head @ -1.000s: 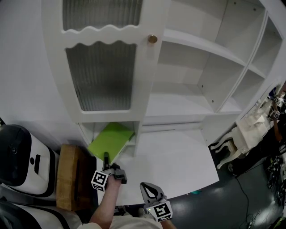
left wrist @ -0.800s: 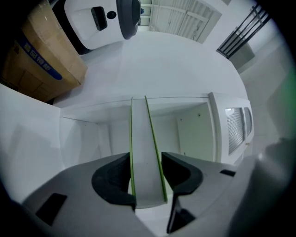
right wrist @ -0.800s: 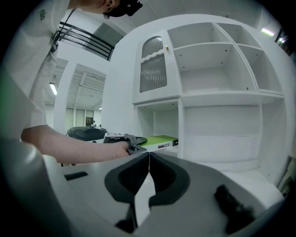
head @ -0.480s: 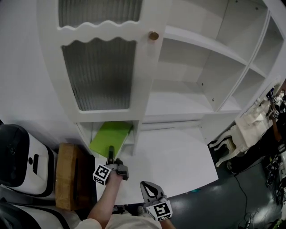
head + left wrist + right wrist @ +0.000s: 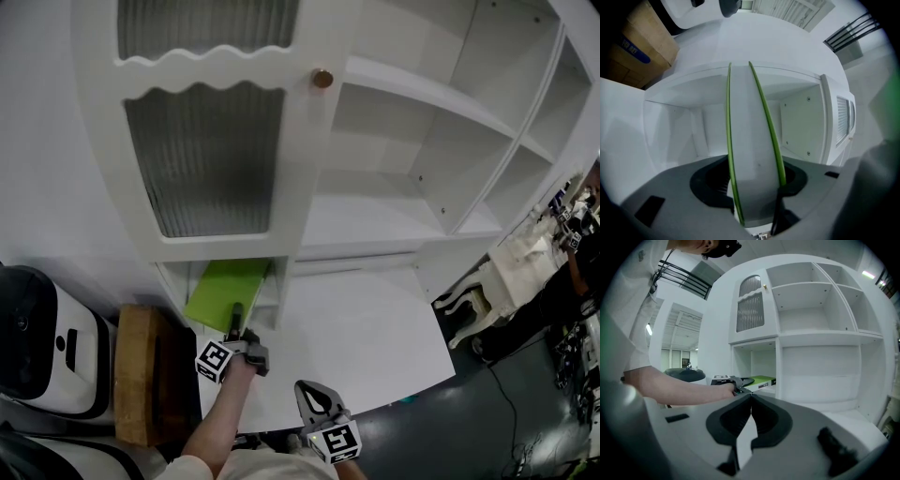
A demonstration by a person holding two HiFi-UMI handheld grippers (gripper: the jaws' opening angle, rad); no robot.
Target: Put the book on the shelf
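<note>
A green book [image 5: 227, 289] lies in the low compartment under the cabinet's ribbed glass door [image 5: 214, 155], its near end sticking out a little. My left gripper [image 5: 235, 324] is at that near end. In the left gripper view the book [image 5: 751, 126] stands edge-on between the jaws; they are opening, and a gap shows beside the left cover. My right gripper [image 5: 315, 397] hangs back near the white table's [image 5: 366, 342] front edge, shut and holding nothing. From the right gripper view [image 5: 751, 399] the book [image 5: 763, 380] and the left gripper [image 5: 739, 380] show at the compartment's mouth.
Open white shelves [image 5: 412, 197] fill the cabinet's right side. A cardboard box [image 5: 141, 375] and a white and black machine [image 5: 37, 342] stand on the floor at the left. A white chair [image 5: 483, 286] is at the right, past the table's corner.
The book has slid deeper into the low compartment and lies straighter. My left gripper followed it forward a little. The right gripper has stayed put.
</note>
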